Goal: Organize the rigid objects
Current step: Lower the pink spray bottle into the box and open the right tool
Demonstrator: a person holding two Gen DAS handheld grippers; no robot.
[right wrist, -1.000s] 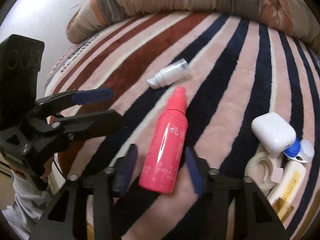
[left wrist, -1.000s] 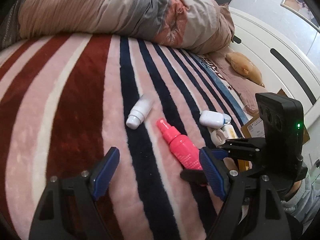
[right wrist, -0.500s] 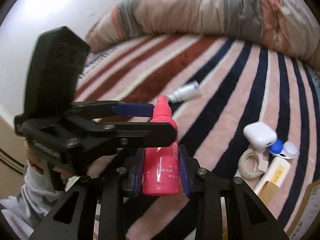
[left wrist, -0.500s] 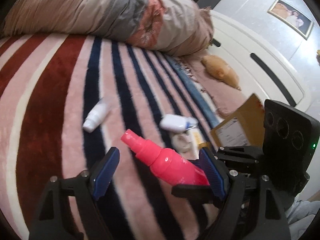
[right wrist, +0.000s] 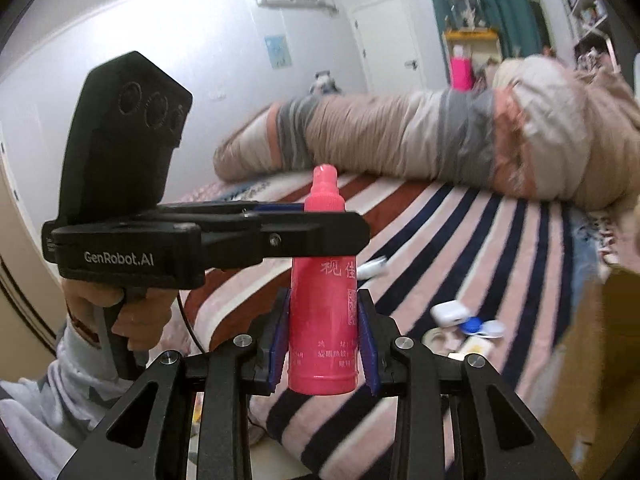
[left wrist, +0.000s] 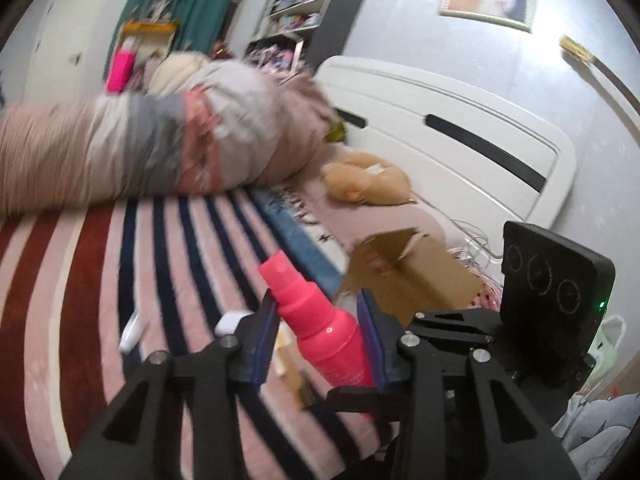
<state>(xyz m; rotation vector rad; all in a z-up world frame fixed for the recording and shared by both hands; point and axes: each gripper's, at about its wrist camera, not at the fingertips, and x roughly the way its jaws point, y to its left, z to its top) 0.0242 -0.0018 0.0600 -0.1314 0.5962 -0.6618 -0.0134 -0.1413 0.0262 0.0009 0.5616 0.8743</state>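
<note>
Bedroom scene, striped plush blanket (left wrist: pixel 100 280) on a bed, rolled duvet (right wrist: pixel 400 136) along the far side, white headboard (left wrist: pixel 440 120) behind. One pink spray bottle (right wrist: pixel 324 312) is lifted clear of the blanket, upright, nozzle up. Right gripper (right wrist: pixel 323 344) is clamped on the bottle's lower body, both blue pads pressing its sides. Left gripper (left wrist: pixel 316 332) comes in from the side and brackets the bottle near its shoulder; pads sit right at the plastic, looks closed on it, though motion blur hides whether both pads truly press. Judgement: two-tool hold looks like a handover or a regrip, low grip on the right leaves the upper body free for the left. Bottle held vertical probably so it goes into a container standing.

Counts on the blanket: one white tube (right wrist: pixel 372 266) lying alone on its side, well apart from the rest; one white earbud case (right wrist: pixel 450 314), one blue-and-white contact lens case (right wrist: pixel 480 326) touching it, one tape roll (right wrist: pixel 434 338), one small yellow-labelled box (right wrist: pixel 474 348), these four clustered close together near the bed edge. One open cardboard box (left wrist: pixel 404 272) sits beside that cluster, likely the drop target. One tan plush toy (left wrist: pixel 366 184) near the headboard, not part of the job
</note>
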